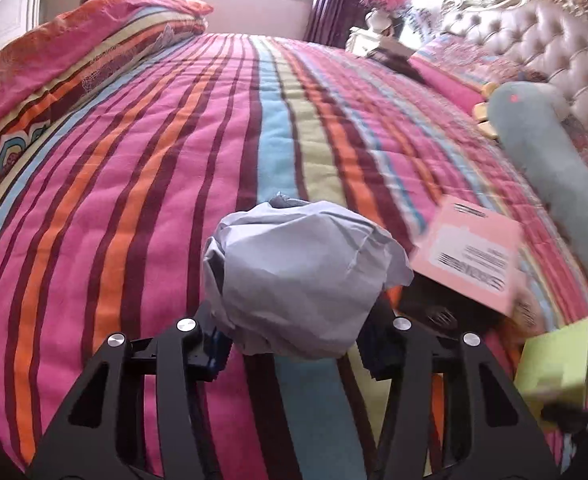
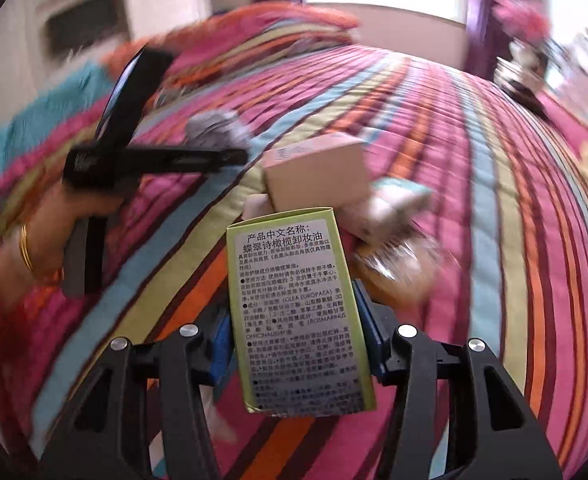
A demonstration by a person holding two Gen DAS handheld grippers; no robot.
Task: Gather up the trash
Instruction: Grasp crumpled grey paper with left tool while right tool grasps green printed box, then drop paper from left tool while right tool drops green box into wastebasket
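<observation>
Both hands loaded: left gripper (image 1: 294,340) clamps a crumpled paper ball (image 1: 298,276), right gripper (image 2: 294,356) pinches a green carton (image 2: 298,312) lengthwise, remaining boxes (image 2: 318,168) straight ahead.

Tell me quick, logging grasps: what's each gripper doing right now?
Left gripper: closed on the crumpled paper ball.
Right gripper: closed on the green carton.
</observation>
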